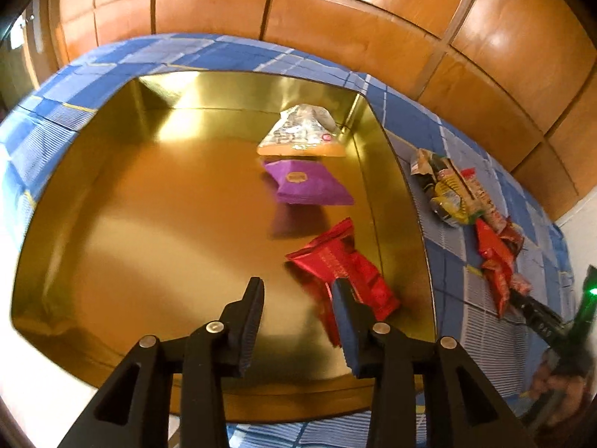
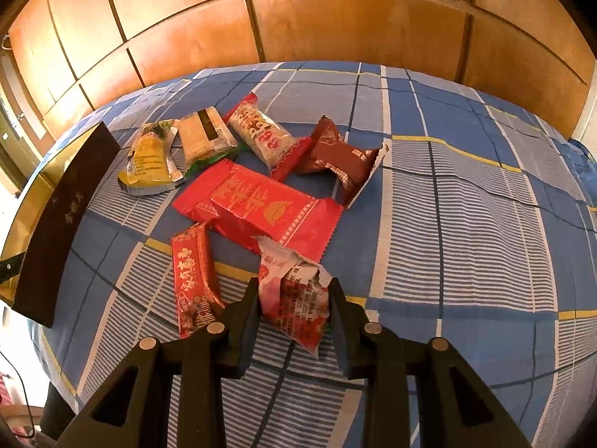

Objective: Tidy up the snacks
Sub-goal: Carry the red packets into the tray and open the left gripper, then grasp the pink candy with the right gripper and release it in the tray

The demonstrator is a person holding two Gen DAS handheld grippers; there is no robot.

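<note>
Over the gold tin (image 1: 112, 246), the left gripper (image 1: 298, 291) stands with jaws apart above a red packet (image 1: 343, 272) lying inside; the right gripper (image 2: 294, 295) clamps a pink-and-white packet (image 2: 294, 298) on the checked cloth (image 2: 466, 224), best lifted clear of its neighbours

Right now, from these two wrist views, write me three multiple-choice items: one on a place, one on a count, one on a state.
1. Where does the purple packet lie?
A. In the gold tin
B. On the checked cloth
C. In the right gripper

2. How many packets are in the tin?
A. One
B. Three
C. Six

3. What is between the right gripper's jaws?
A. Nothing
B. The yellow packet
C. A pink-and-white packet

Answers: 1 A, it rests on the tin's floor between the clear packet and the red packet. 2 B, only those three show. 3 C, the jaws press on it.
</note>
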